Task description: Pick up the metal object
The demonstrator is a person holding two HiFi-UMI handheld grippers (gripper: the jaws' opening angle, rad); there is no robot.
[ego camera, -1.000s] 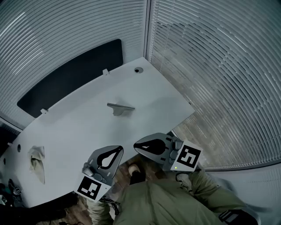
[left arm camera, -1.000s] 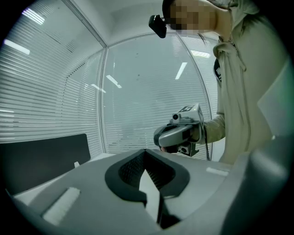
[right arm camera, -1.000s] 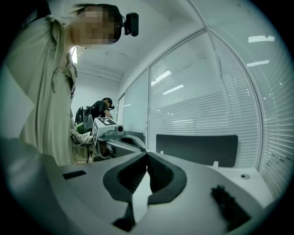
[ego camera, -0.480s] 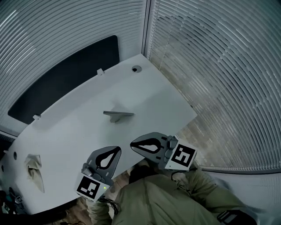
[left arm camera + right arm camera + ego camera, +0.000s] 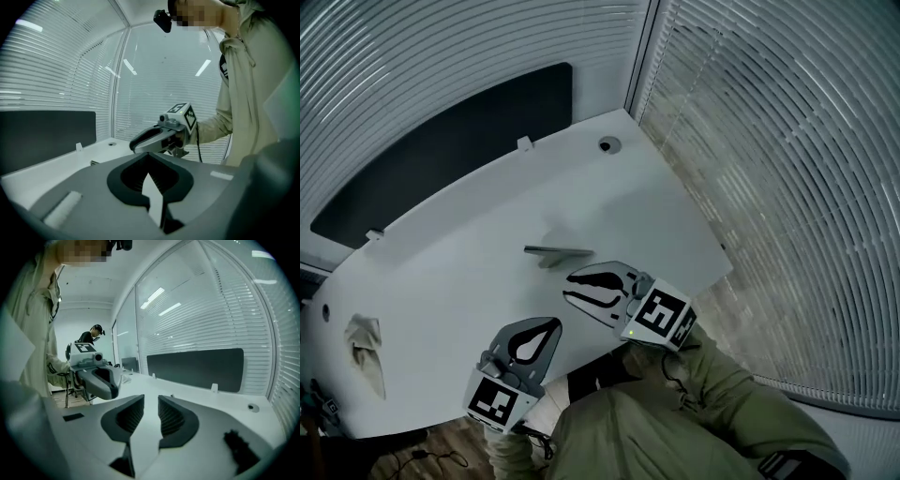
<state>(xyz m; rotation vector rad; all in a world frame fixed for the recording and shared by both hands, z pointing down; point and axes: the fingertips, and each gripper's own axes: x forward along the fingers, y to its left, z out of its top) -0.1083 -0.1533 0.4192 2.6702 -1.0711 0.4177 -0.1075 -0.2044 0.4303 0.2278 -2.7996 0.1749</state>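
The metal object (image 5: 557,251), a thin grey bar with a small foot, lies flat on the white table (image 5: 469,253) near its middle. My right gripper (image 5: 569,287) hovers over the table just short of the bar and points at it. Its jaws are opening, a narrow gap shows between the ribbed pads (image 5: 171,417), and nothing is between them. My left gripper (image 5: 557,322) hangs over the table's near edge, apart from the bar. Its jaws are shut on nothing, and in its own view the tips (image 5: 150,154) meet.
A crumpled cloth (image 5: 364,343) lies at the table's left end. A round cable hole (image 5: 608,144) sits at the far corner. A dark panel (image 5: 441,150) runs along the table's back edge, with slatted blinds behind it and on the right. A person (image 5: 92,336) stands far off.
My right gripper has moved forward from beyond the near edge to over the table, close to the bar. Its jaws have parted a little. The left gripper has hardly moved.
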